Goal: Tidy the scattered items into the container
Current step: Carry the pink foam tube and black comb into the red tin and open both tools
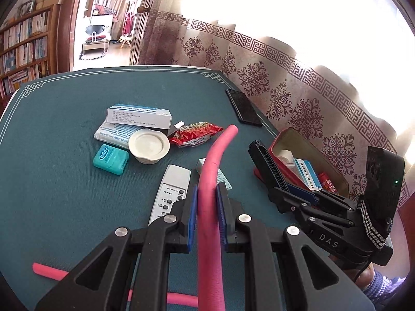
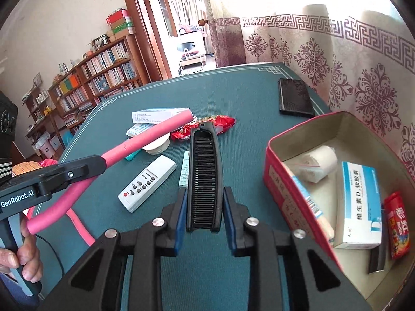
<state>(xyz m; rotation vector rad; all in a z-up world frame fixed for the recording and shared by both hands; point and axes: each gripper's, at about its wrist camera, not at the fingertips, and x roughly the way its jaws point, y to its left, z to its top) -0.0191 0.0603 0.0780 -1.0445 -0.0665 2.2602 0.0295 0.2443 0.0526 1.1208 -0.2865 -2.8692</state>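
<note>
Holds a black comb point(image 2: 205, 176) in the right gripper point(image 2: 205, 190), blue pads pressed to its near end, teeth up, far end pointing away over the table. From the left wrist view, shows that comb lifted off the cloth, just beside the near wall of the red tin point(image 2: 285, 194) and not inside it. Pinches a pink foam rod point(image 1: 220, 142) in the left gripper point(image 1: 208, 186), jaws closed tight on it, the rod curving up and forward past the pads and trailing back under the camera. Inside the tin: a white bandage roll point(image 2: 319, 163), a white-and-blue vitamin D box point(image 2: 360, 202), a red packet point(image 2: 396, 228), a long carton against the left wall point(image 2: 311, 202). Loose on the green tablecloth point(image 1: 52, 129): a silver remote point(image 2: 147, 184), a small carton point(image 2: 184, 168) partly hidden by the comb, a white dish point(image 1: 149, 145), a teal floss case point(image 1: 111, 158), a tissue pack point(image 1: 114, 132) with a long medicine box point(image 1: 140, 115) lying on it, a red snack wrapper point(image 1: 197, 133). Farther off, near the patterned curtain point(image 1: 298, 90), a black phone-like slab point(image 2: 295, 97). Nearest the left camera, a second pink rod point(image 1: 49, 269) flat on the cloth. At the lower left of the right wrist view, a hand point(image 2: 26, 254) wrapped around the left gripper's handle.
</note>
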